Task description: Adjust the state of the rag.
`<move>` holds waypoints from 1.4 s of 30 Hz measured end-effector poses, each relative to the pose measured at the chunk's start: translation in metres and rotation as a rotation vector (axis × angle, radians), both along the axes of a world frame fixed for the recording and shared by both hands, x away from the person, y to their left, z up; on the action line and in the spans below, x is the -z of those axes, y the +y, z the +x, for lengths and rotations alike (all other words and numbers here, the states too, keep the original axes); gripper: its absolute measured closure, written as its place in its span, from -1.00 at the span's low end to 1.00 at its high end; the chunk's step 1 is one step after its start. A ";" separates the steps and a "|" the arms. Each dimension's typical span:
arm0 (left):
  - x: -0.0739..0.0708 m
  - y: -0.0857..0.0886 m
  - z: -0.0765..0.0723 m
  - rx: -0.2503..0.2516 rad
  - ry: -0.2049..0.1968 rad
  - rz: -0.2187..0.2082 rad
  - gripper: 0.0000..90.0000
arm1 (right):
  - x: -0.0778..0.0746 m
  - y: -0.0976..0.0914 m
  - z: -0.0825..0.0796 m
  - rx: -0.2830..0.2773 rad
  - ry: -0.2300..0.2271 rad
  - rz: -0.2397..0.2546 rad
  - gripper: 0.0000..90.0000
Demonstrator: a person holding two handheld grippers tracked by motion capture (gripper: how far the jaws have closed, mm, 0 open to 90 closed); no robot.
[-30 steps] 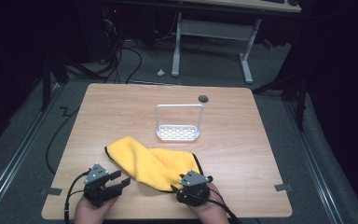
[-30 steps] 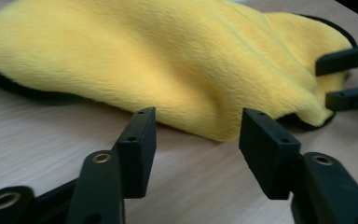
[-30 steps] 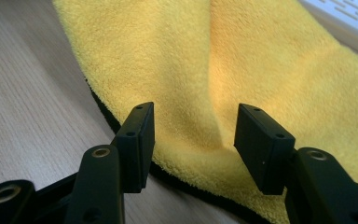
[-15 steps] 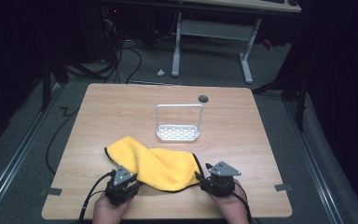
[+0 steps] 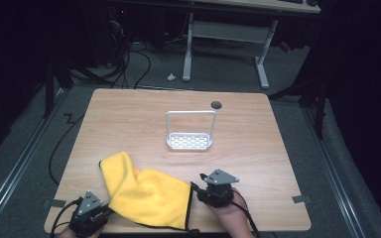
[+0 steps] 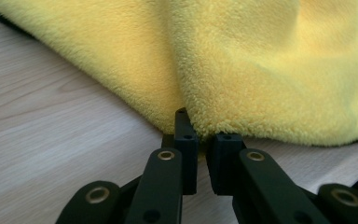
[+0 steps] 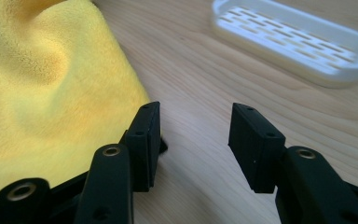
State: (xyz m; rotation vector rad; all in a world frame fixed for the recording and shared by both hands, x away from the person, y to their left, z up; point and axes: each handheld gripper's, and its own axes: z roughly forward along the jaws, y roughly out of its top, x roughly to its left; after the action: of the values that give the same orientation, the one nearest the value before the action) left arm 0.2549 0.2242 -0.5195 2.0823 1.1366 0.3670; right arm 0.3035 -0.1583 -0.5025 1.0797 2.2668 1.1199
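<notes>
Cloth edge sits pinched at the tips of the left gripper (image 6: 204, 142), whose black jaws have closed to a narrow slit on the near-left hem of the soft yellow fleece cloth with dark trim (image 5: 146, 191). The right gripper (image 7: 193, 126) stands just beside the cloth's right edge; its jaws have just been closing but are still partly apart, with only bare wood between them and the left jaw brushing the fabric's border. The cloth is plush, rumpled and folded over itself, with a raised ridge running through its middle. It lies on the light wooden table (image 5: 129, 114), nearer the person than the white slotted plastic tray with a wire hoop handle (image 5: 190, 141) and to its left. Its long axis runs diagonally, from the far-left corner towards the near-right corner by the right gripper.
</notes>
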 end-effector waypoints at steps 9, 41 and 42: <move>0.003 -0.001 0.002 0.002 0.009 -0.015 0.84 | 0.023 0.047 0.004 -0.109 0.087 -0.033 0.28; 0.000 -0.009 0.023 0.018 -0.017 0.000 0.81 | -0.015 -0.033 0.009 0.083 -0.021 0.013 0.41; 0.000 -0.009 0.022 0.017 -0.018 -0.002 0.81 | -0.007 -0.026 0.015 0.074 -0.008 -0.013 0.37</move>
State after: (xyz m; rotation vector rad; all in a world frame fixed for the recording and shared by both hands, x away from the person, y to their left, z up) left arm 0.2770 0.2152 -0.5195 2.0822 1.1071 0.3758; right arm 0.3189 -0.1842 -0.4957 1.1424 2.2058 1.0761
